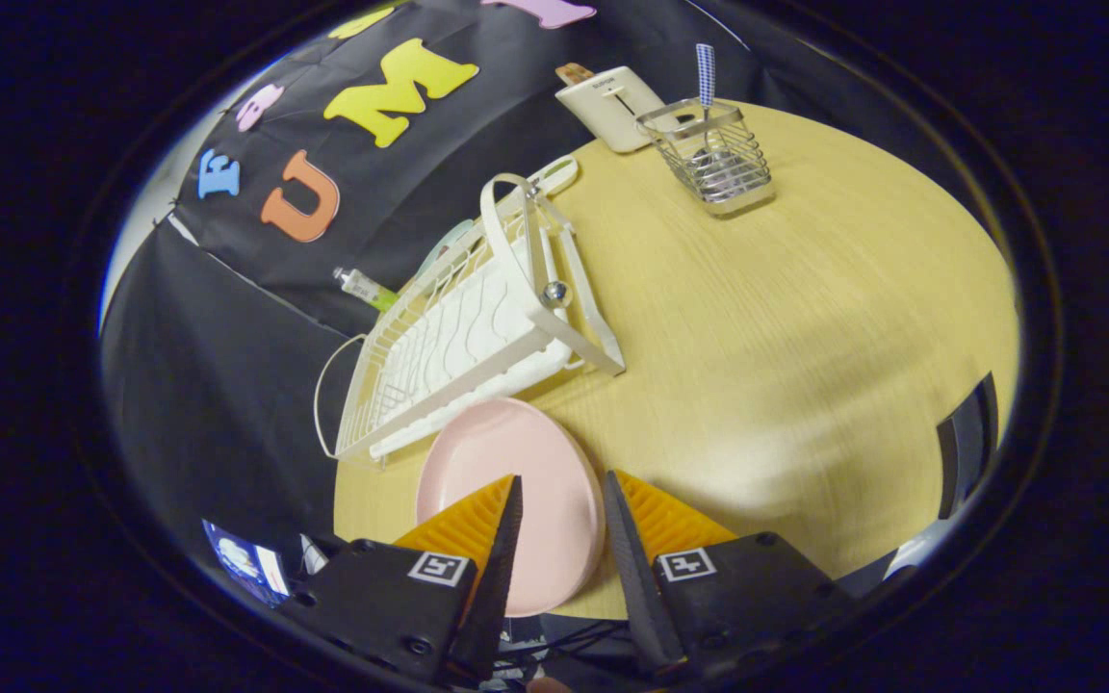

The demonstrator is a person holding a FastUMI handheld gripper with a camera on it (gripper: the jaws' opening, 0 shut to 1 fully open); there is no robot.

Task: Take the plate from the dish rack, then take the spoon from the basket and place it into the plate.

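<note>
**Ana:** Fingers first, since they sit closest: the gripper (562, 496) stands spread, its two fingers apart with nothing pressed between them. Behind the gap lies the plate.

**Ben:** Then go by size. The table (805, 318) is the biggest thing, pale wood, and everything rests on it.

**Ana:** Next the dish rack (458, 337), white, just beyond the plate and touching or nearly touching its far rim. I see nothing standing in it.

**Ben:** And the plate (516, 472) itself, pink, flat on the table at the near edge, partly between the fingers and partly hidden by the left one. So I judge the first step done.

**Ana:** Agreed. Smaller again: the basket (713, 159), a wire caddy well apart from the rack, across the table, beside a cream box (612, 104) near the wall.

**Ben:** Smallest is the spoon (706, 77). Its checked handle stands upright out of the basket, bowl end down among the wires.

**Ana:** It looks light and stiff, probably slick if the handle is glazed or plastic. I would pinch the handle high, above the basket rim, fingers across its flat faces, and lift straight up so the bowl clears the wires.

**Ben:** A thin handle may swivel in the grip, so set it down low into the plate.
</note>
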